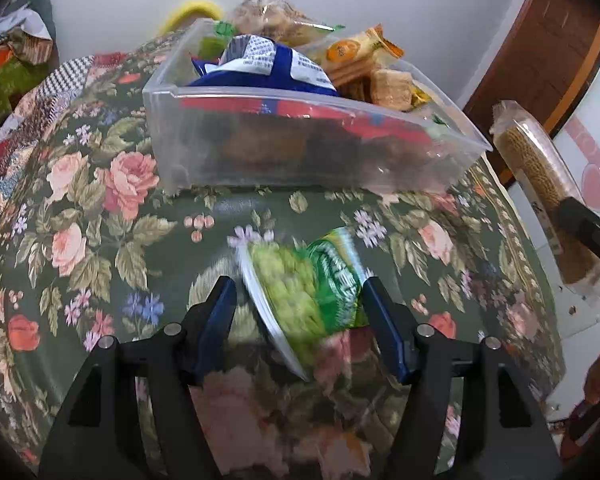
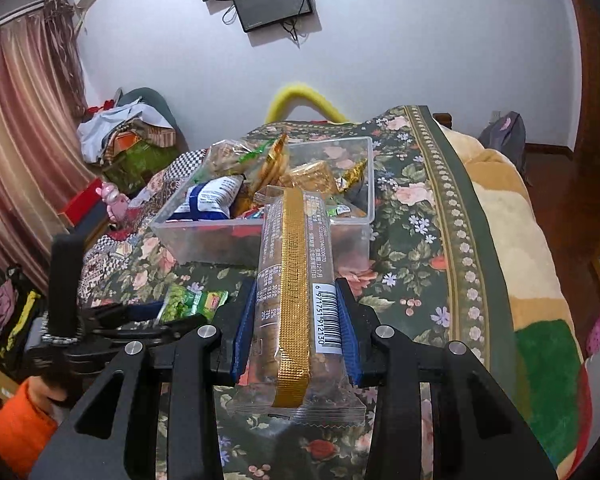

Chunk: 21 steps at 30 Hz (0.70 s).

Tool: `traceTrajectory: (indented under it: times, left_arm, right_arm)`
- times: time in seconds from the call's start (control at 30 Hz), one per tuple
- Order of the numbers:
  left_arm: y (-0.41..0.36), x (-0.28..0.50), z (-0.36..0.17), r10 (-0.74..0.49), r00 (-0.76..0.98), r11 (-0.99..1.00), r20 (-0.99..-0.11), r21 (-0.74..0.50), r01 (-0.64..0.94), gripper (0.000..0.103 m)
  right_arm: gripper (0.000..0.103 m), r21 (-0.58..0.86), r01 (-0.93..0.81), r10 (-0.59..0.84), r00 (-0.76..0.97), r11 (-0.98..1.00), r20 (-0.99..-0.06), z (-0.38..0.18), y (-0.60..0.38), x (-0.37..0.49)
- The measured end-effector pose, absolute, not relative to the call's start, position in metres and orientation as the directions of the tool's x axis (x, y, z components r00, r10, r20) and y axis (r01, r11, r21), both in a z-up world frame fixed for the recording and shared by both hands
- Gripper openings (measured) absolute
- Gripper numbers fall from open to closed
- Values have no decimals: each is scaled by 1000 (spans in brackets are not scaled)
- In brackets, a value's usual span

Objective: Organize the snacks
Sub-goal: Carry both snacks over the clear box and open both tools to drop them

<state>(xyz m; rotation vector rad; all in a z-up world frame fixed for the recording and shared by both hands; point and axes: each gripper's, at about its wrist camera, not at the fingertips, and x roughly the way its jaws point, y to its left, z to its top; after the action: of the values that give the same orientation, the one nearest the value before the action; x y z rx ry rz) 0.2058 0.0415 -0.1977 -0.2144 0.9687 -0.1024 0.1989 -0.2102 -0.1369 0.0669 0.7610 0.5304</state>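
Note:
A clear plastic bin [image 1: 300, 148] holding several snack packs stands on the floral bedspread [image 1: 100, 208]; it also shows in the right wrist view [image 2: 204, 240]. My left gripper [image 1: 300, 292] is open around a green snack packet [image 1: 304, 292], which is blurred and tilted between the blue pads; the right pad touches it, the left pad stands apart. The packet also shows in the right wrist view [image 2: 192, 302]. My right gripper [image 2: 296, 296] is shut on a long clear biscuit pack with a gold strip [image 2: 296, 280], held above the bedspread in front of the bin. That pack shows in the left wrist view [image 1: 540, 184] at the right.
A blue and white bag [image 1: 264, 64] and wafer packs [image 1: 364, 68] fill the bin. A yellow curved object [image 2: 300, 100] lies behind it. Clothes pile [image 2: 128, 136] sits at the far left. The bed edge with a beige blanket [image 2: 512, 220] runs along the right.

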Motion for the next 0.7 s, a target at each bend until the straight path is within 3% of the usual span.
traceTrajectory:
  times: [0.03, 0.07, 0.17, 0.4, 0.7]
  left_arm:
    - [42, 206, -198, -176, 571, 975, -802, -224, -14, 54]
    - [42, 206, -197, -180, 577, 974, -797, -227, -11, 39]
    - [47, 205, -195, -190, 584, 969, -789, -246, -16, 32]
    - [51, 194, -176, -179, 623, 972, -762, -236, -10, 30]
    - [46, 200, -108, -173, 737, 978, -653, -204, 48, 30]
  right_arm:
    - [35, 247, -432, 481, 599, 867, -641, -137, -210, 199]
    - [35, 249, -431, 481, 598, 867, -641, -138, -211, 199]
    - [35, 249, -430, 480, 596, 868, -644, -139, -211, 200]
    - [35, 252, -428, 482, 603, 868, -636, -137, -210, 205]
    - [35, 224, -428, 471, 655, 876, -591, -116, -198, 234]
